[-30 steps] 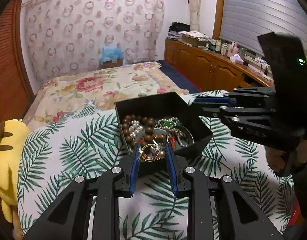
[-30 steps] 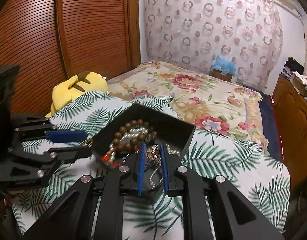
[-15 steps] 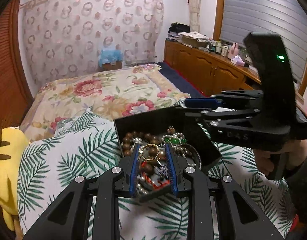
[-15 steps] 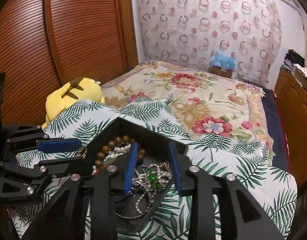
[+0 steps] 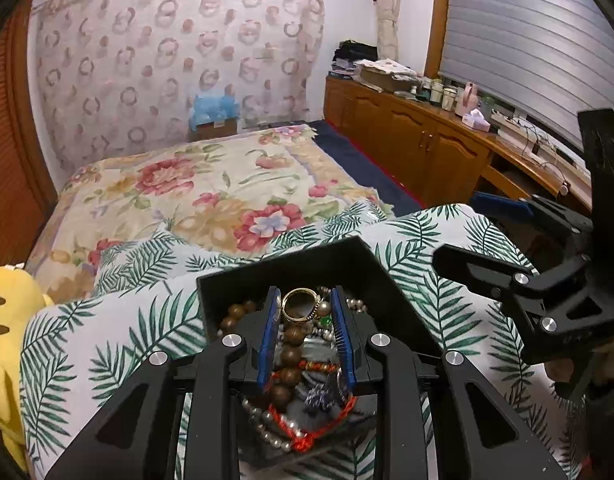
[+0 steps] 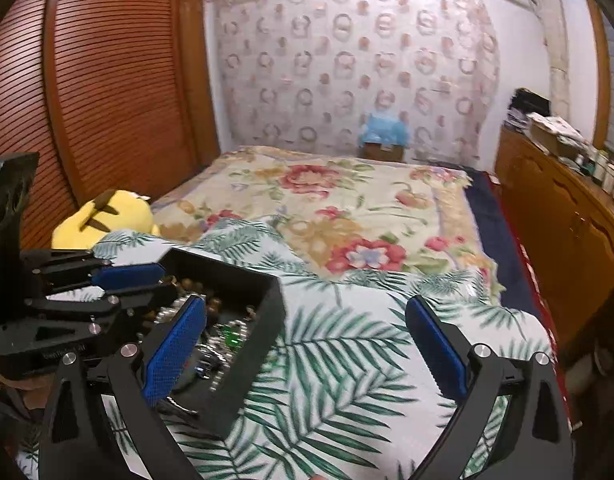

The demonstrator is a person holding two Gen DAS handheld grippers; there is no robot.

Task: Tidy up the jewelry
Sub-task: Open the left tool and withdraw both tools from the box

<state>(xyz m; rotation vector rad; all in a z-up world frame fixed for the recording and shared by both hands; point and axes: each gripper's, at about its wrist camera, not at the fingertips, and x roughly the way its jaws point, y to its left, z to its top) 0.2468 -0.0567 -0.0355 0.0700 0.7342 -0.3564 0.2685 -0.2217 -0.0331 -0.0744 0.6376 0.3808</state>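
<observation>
Bedroom, artificial light. Far wall hung with a sheer curtain [image 6: 359,64] printed with ring motifs. One side held a louvred wooden sliding door [image 6: 107,92], reddish-brown. The opposite side had a wooden cabinet [image 5: 411,140] with panelled doors, its top crowded with jars, papers and boxes, under a window with a closed grey blind [image 5: 535,36]. A bed [image 6: 339,200] carried a floral bedspread, with a palm-leaf print cover [image 6: 347,352] over its near end. A yellow plush toy [image 6: 103,216] lay by the door. A cardboard box [image 5: 215,126] with blue wrapping stood at the curtain.
</observation>
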